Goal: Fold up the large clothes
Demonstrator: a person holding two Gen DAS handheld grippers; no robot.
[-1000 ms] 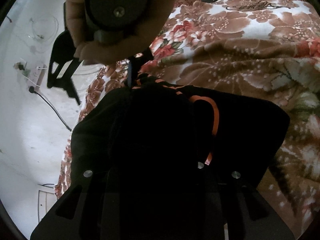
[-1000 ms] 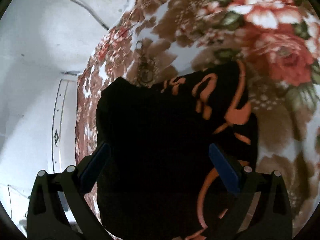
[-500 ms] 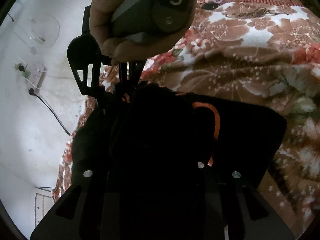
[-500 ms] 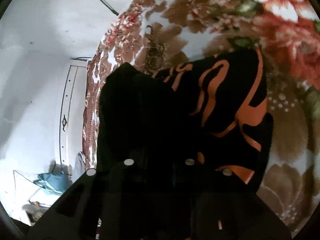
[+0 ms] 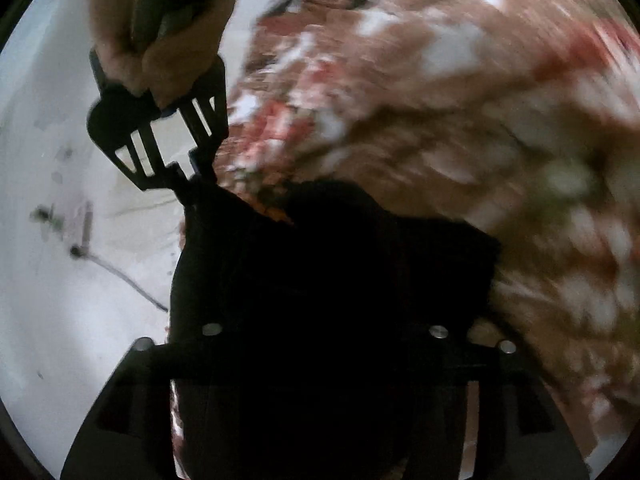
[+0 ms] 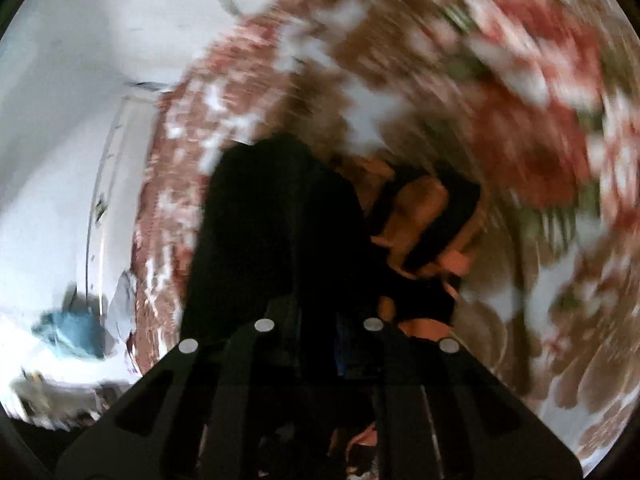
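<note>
Nearest me, my left gripper (image 5: 320,344) is standing partly parted, its jaws having just been opening, the black garment (image 5: 332,272) bunched between them; whether the pads are pressing it I cannot tell. My right gripper (image 6: 316,320) is clenching a fold of that same orange-printed cloth, its jaws having just closed to nearly nothing. The garment is lying as a compact dark bundle at the edge of the floral bedspread (image 5: 460,120), already folded down small, I judge; a last fold and smoothing are remaining. Beyond, everything is blurring.
</note>
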